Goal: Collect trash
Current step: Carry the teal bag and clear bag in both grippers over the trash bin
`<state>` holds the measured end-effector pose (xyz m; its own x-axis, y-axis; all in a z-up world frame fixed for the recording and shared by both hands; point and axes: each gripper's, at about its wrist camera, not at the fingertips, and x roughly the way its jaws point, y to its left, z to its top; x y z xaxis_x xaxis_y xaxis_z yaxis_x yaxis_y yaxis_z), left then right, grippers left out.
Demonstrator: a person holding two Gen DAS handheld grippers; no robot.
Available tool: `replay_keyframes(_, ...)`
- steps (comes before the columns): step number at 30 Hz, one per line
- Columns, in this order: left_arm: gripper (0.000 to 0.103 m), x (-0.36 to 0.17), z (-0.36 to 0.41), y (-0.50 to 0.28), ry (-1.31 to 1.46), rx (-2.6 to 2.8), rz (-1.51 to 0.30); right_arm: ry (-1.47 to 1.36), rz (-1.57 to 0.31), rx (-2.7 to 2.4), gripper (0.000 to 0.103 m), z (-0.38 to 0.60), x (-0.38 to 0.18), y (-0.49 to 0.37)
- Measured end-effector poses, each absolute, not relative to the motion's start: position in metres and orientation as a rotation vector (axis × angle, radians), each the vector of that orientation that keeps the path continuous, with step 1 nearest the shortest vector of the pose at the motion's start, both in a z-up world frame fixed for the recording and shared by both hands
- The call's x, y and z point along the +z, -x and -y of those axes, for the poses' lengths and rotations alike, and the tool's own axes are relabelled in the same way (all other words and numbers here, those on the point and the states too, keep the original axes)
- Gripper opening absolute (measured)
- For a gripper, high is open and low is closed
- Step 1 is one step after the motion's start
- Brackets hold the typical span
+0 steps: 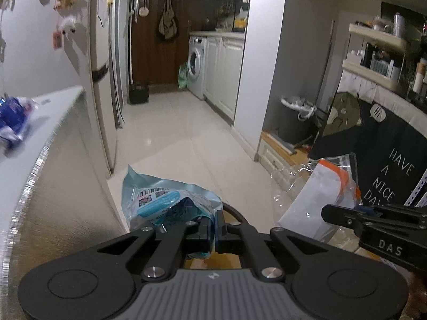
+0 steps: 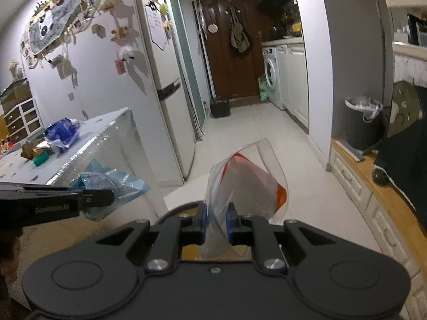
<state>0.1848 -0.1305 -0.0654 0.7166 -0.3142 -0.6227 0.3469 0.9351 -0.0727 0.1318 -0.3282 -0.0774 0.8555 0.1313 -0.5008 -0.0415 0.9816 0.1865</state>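
Note:
My left gripper is shut on a light blue plastic wrapper with a barcode label, held in the air beside the table's corner. The wrapper also shows in the right wrist view. My right gripper is shut on a clear plastic bag with an orange strip, held above the floor. That bag also shows at the right of the left wrist view. A grey trash bin with a white liner stands ahead on the right by the wall; it also shows in the right wrist view.
A white table on the left carries a blue crumpled wrapper, a green item and other scraps. A fridge stands beyond it. A dark cloth reading "HAVE A NICE DAY" hangs right. A tiled hallway leads to a washing machine.

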Motion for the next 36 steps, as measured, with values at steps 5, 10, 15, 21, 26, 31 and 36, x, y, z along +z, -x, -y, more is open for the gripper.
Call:
replay_keyframes(5,0.002,-0.089,0.140,-0.213,-0.046,-0.363,-0.743,-0.176,-0.585,0.082,0.015,0.335,-0.094,-0.145)
replay_keyframes(10,0.002,-0.115,0.143,-0.237,-0.031,-0.357,-0.802,-0.170,-0.639,0.080,0.015,0.336,-0.112,-0.165)
replay_keyframes(15,0.002,-0.140,0.139,-0.258,-0.015,-0.339,-0.858,-0.132,-0.695,0.089,0.015,0.329,-0.127,-0.190)
replay_keyframes(21,0.002,-0.169,0.128,-0.283,0.015,-0.316,-0.935,-0.053,-0.783,0.127,0.015,0.311,-0.144,-0.224)
replay_keyframes(26,0.003,-0.190,0.124,-0.297,0.046,-0.329,-0.990,0.024,-0.852,0.144,0.016,0.293,-0.157,-0.257)
replay_keyframes(31,0.003,-0.208,0.123,-0.306,0.014,-0.318,-1.021,0.099,-0.910,0.166,0.016,0.278,-0.174,-0.284)
replay_keyframes(36,0.003,-0.224,0.122,-0.312,-0.020,-0.307,-1.050,0.150,-0.993,0.157,0.016,0.270,-0.198,-0.307)
